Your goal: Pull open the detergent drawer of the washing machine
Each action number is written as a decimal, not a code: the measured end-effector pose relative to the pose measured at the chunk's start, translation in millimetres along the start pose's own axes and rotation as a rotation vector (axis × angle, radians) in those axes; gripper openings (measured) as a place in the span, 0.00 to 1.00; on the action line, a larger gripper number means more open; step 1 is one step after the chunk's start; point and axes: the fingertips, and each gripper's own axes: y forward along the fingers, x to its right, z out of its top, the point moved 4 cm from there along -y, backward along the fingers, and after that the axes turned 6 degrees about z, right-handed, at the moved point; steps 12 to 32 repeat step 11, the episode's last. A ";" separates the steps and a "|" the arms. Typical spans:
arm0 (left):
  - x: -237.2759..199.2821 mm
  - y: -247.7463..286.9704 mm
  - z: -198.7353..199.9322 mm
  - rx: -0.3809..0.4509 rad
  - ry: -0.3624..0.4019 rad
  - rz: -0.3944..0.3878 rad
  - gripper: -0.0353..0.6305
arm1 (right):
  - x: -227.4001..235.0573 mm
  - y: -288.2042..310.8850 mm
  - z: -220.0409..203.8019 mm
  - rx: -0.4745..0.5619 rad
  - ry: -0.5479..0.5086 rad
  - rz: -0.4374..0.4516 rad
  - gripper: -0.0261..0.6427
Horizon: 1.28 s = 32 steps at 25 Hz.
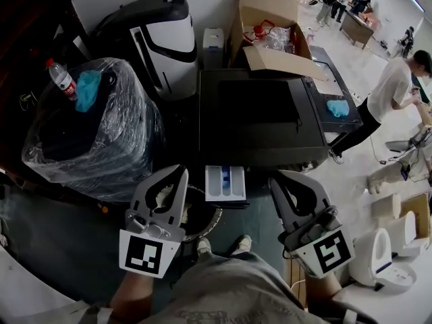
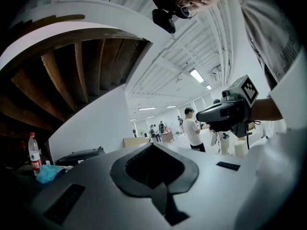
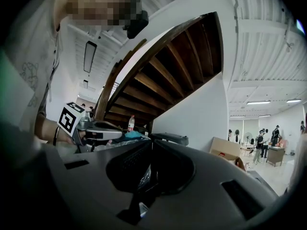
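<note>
In the head view a dark washing machine [image 1: 256,123] stands in front of me. Its white detergent drawer [image 1: 225,183], with blue compartments, sticks out of the front towards me. My left gripper [image 1: 180,172] hovers just left of the drawer, jaws together, holding nothing. My right gripper [image 1: 275,179] is just right of the drawer, apart from it, with jaws that also look closed and empty. Both grippers point level. The left gripper view shows the closed left gripper [image 2: 152,145] and the right gripper [image 2: 230,111] beyond it. The right gripper view shows the right gripper [image 3: 151,143] closed, and the left gripper [image 3: 91,131].
A plastic-wrapped dark appliance [image 1: 94,140] stands at the left with a water bottle [image 1: 62,79] and a blue cloth [image 1: 88,90] on top. Behind are a white-and-black machine [image 1: 158,39] and an open cardboard box [image 1: 270,32]. A person [image 1: 391,90] stands at the right near white fixtures [image 1: 391,248].
</note>
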 end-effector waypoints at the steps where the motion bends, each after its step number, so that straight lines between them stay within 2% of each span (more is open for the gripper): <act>1: -0.3 0.0 -0.4 -0.005 0.000 0.001 0.08 | -0.2 0.6 -0.7 -0.001 0.001 0.003 0.09; 6: 0.1 4.7 -1.1 -0.008 -0.005 0.005 0.08 | 4.3 0.8 -3.2 -0.010 0.002 0.005 0.09; 11: -2.5 8.7 -0.6 -0.008 -0.055 0.004 0.08 | 10.4 5.3 -5.9 -0.012 0.001 -0.002 0.09; 32: -2.5 8.7 -0.6 -0.008 -0.055 0.004 0.08 | 10.4 5.3 -5.9 -0.012 0.001 -0.002 0.09</act>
